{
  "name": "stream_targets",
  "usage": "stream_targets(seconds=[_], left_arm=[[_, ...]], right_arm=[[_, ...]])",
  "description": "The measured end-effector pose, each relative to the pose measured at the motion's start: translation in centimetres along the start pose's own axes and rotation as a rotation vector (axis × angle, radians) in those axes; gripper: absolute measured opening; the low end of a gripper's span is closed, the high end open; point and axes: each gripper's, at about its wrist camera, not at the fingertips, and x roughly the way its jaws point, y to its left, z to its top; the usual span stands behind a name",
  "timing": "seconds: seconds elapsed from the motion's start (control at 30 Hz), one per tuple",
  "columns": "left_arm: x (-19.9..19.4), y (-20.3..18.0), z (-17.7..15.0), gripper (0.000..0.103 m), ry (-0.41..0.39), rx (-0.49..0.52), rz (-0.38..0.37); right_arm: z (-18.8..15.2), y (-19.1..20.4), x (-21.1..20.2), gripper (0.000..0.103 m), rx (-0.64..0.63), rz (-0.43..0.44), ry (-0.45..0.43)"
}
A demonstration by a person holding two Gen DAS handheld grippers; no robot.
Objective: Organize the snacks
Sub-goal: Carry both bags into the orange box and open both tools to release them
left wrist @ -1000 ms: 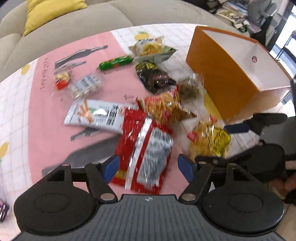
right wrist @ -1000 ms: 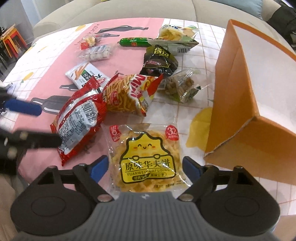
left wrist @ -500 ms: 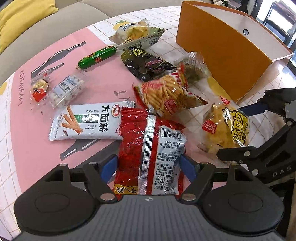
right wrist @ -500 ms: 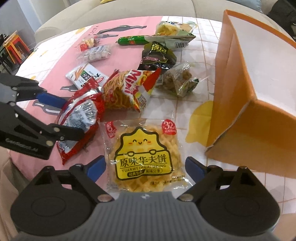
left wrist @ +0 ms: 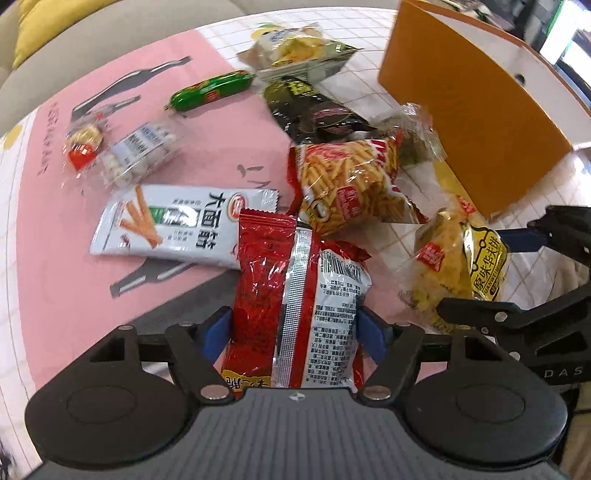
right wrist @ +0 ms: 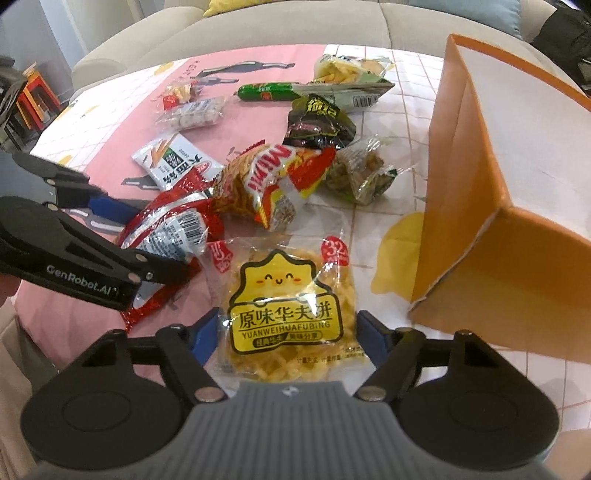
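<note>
Snack packets lie scattered on a pink and white tablecloth point(left wrist: 55, 258). My left gripper point(left wrist: 293, 330) is open, its blue pads on either side of a red and silver packet point(left wrist: 295, 295), seen also in the right wrist view point(right wrist: 173, 225). My right gripper point(right wrist: 284, 332) is open around the near end of a clear packet with a yellow label point(right wrist: 284, 306), seen also in the left wrist view point(left wrist: 458, 266). An orange box point(right wrist: 480, 192) lies open on its side to the right, also in the left wrist view point(left wrist: 472, 103).
Further back lie a red packet of sticks point(right wrist: 266, 181), a white packet point(left wrist: 177, 225), a dark packet point(right wrist: 317, 122), a green sausage point(left wrist: 210, 90), a clear packet of greens point(right wrist: 362, 173), small sweets point(left wrist: 140, 151) and a crisp bag point(right wrist: 347, 74). A beige sofa point(right wrist: 258, 26) stands behind.
Both grippers have moved forward and down, so each now has a packet between its pads. The jaws of both have narrowed a little. The packets have not moved.
</note>
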Motion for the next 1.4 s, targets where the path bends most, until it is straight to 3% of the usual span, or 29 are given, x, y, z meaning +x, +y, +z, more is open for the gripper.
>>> stream_targets(seconds=[0.17,0.47,0.67,0.87,1.03,1.17,1.3,1.4], left_arm=[[-2.6,-0.4,-0.8,0.082,-0.036,-0.062,0.034],[-10.6,-2.8,-0.2,0.082,-0.130,-0.148,0.023],[-14.9,-5.7,2.8,0.082,-0.218,-0.121,-0.022],[-17.3,-9.4,7.9,0.083,-0.275,-0.083,-0.109],[-16.2,-13.2,12.6,0.083,-0.270,-0.045,-0.193],[-12.6,-15.5,17.1,0.083,-0.196,-0.079,-0.253],[-7.3,-16.7,19.5,0.083,-0.062,-0.151,-0.251],[-4.5,-17.9,20.3,0.083,0.004,-0.123,-0.211]], right_arm=[[0.4,0.0,-2.2,0.071,0.024,0.010,-0.038],[0.6,0.1,-8.3,0.070,0.053,0.080,-0.113],[1.1,-2.2,-14.7,0.070,0.079,0.044,-0.254],[1.8,-8.5,-18.8,0.070,0.171,-0.050,-0.324],[3.1,-13.2,-20.3,0.070,0.193,-0.116,-0.322],[4.7,-17.0,-20.0,0.070,0.232,-0.100,-0.285],[6.2,-21.6,-16.4,0.070,0.322,-0.013,-0.141],[6.2,-24.4,-12.5,0.070,0.394,0.027,-0.007]])
